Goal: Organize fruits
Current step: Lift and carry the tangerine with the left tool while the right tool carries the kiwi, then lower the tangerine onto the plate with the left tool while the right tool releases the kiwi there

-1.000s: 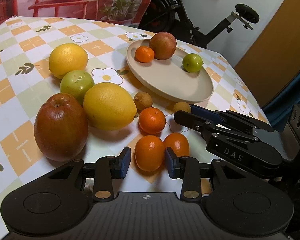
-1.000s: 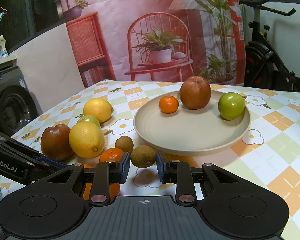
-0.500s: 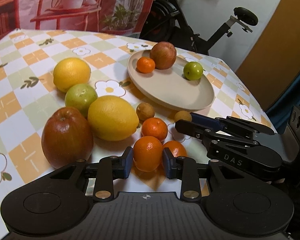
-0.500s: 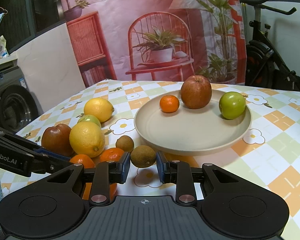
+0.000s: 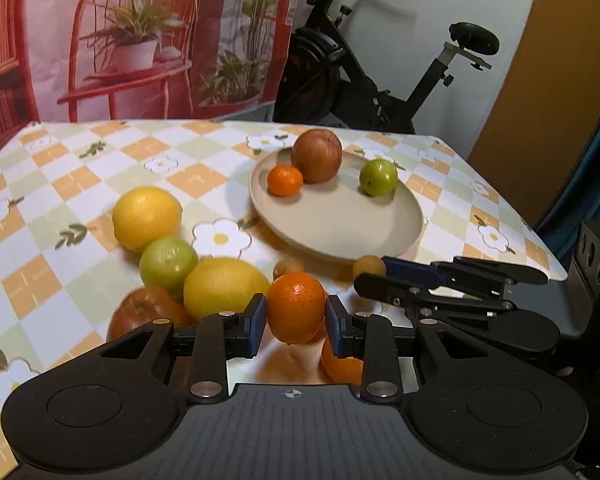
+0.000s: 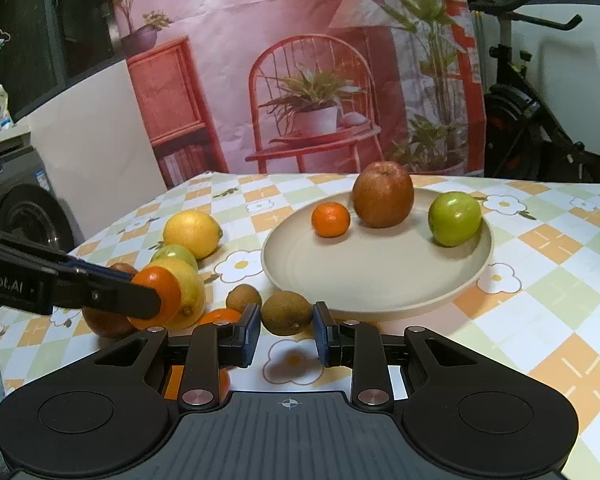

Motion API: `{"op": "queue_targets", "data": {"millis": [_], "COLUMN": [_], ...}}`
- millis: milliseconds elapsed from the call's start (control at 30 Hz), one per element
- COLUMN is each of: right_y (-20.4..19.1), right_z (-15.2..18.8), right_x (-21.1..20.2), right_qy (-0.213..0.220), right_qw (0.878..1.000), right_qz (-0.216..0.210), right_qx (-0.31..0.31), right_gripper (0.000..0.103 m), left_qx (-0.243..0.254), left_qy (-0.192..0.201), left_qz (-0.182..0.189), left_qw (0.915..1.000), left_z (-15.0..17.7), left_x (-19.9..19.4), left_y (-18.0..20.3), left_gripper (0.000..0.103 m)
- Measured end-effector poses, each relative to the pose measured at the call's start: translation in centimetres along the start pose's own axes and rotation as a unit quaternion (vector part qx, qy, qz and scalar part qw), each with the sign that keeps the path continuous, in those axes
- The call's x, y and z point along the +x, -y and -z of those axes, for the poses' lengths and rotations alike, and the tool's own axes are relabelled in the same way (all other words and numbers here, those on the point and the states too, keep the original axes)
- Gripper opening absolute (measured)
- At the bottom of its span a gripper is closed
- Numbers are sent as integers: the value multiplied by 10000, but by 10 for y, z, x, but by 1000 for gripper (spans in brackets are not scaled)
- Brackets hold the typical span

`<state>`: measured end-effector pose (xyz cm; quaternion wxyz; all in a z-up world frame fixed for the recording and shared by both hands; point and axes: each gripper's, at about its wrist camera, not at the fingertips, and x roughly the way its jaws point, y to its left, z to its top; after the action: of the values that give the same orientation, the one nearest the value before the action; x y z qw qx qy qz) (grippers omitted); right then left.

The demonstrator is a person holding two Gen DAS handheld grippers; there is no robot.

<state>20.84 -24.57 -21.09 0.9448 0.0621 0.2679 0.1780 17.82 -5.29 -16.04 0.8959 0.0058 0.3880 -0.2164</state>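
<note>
My left gripper [image 5: 296, 320] is shut on an orange mandarin [image 5: 296, 306] and holds it just above the checked tablecloth; the right wrist view shows that mandarin [image 6: 160, 284] at the left. My right gripper [image 6: 286, 328] rests low on the table with its pads against a small brown kiwi [image 6: 286, 314], in front of the beige plate [image 6: 372, 280]. On the plate [image 5: 340, 232] lie a mandarin [image 5: 285, 180], a red apple [image 5: 317, 156] and a green apple [image 5: 378, 177].
Loose fruit lies left of the plate: two lemons [image 5: 146, 218] [image 5: 224, 288], a green apple [image 5: 168, 264], a red apple [image 5: 140, 312], a second kiwi [image 5: 288, 268] and a mandarin [image 5: 340, 364]. An exercise bike [image 5: 360, 88] stands behind the table. The table edge [image 5: 556, 272] runs on the right.
My left gripper closed on the near mandarin and lifted it off the cloth, tilting up so more of the room shows. The right gripper and the kiwi stayed put.
</note>
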Motion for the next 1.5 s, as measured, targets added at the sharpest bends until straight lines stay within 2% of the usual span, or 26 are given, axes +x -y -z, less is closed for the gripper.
{"op": "queue_targets", "data": {"millis": [300,567,867,1200,1500], "right_y": [12,33,58,80,89], "right_z": [-12,-28,-47,-51,-49], "right_x": [-7,-5,17,43,56], "right_qy": [165,306,226,-83,-196], "right_qw": [9997,9990,9961,9917,9902], "right_qz": [11,325,839,1274,1381], "right_qx": [192,83,-133,-149,-115], "right_gripper": [26,26,26,26,26], "left_qx": [184,467,497,512,739], "left_qy": [326,504,131,-452,-541], "left_qz": [65,37,-148,-395,-568], "left_qw": [9993,9976,9986,9969,9942], "left_z": [-29,-54,-79,-87,-84], "left_x": [0,14,59,109,124], "left_y": [10,21,19,14,15], "left_gripper": [34,34,34,34,34]}}
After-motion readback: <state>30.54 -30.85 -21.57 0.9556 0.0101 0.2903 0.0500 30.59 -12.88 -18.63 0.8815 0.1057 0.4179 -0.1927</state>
